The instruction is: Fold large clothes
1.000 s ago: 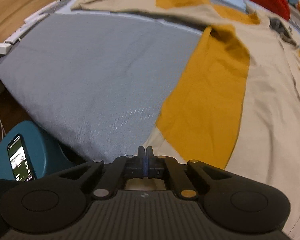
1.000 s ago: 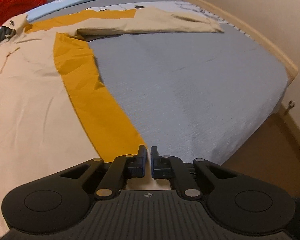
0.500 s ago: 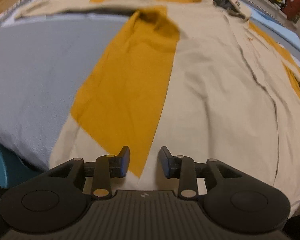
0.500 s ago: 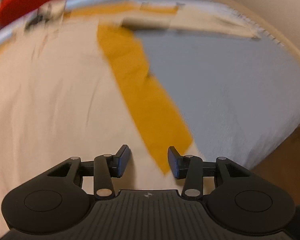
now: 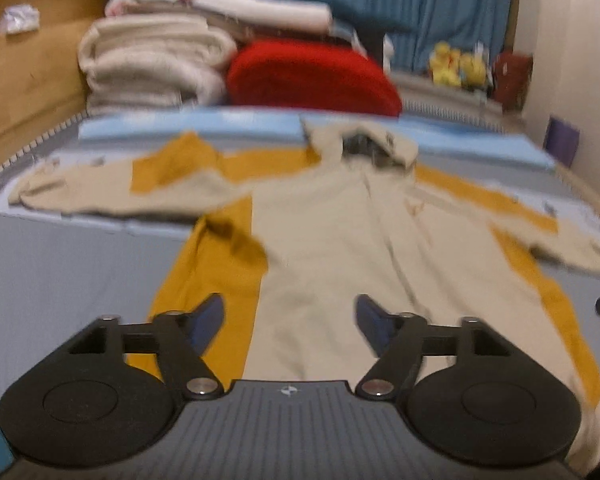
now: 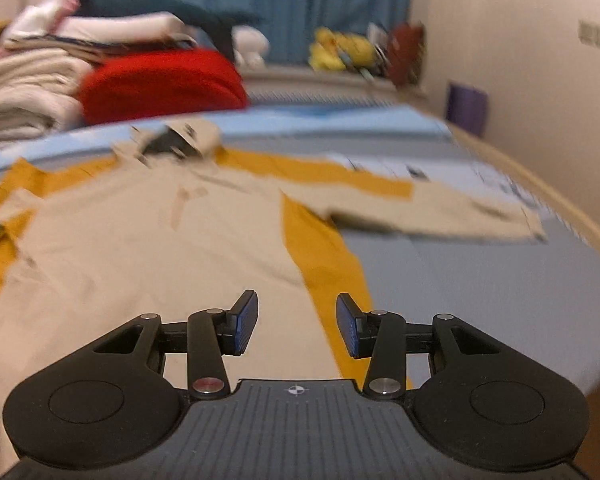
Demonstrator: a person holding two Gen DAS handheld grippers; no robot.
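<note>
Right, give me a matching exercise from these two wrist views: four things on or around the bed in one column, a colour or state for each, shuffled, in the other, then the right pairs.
Things:
1. jacket
2. left gripper
3. cushion
4. curtain

Colours or states:
A. blue, hanging at the far wall
B. beige with mustard panels, spread flat with both sleeves out
C. red, behind the collar at the far end of the bed
D. fingers wide apart, holding nothing

Pairs: 1-B, 2-D, 3-C, 4-A
</note>
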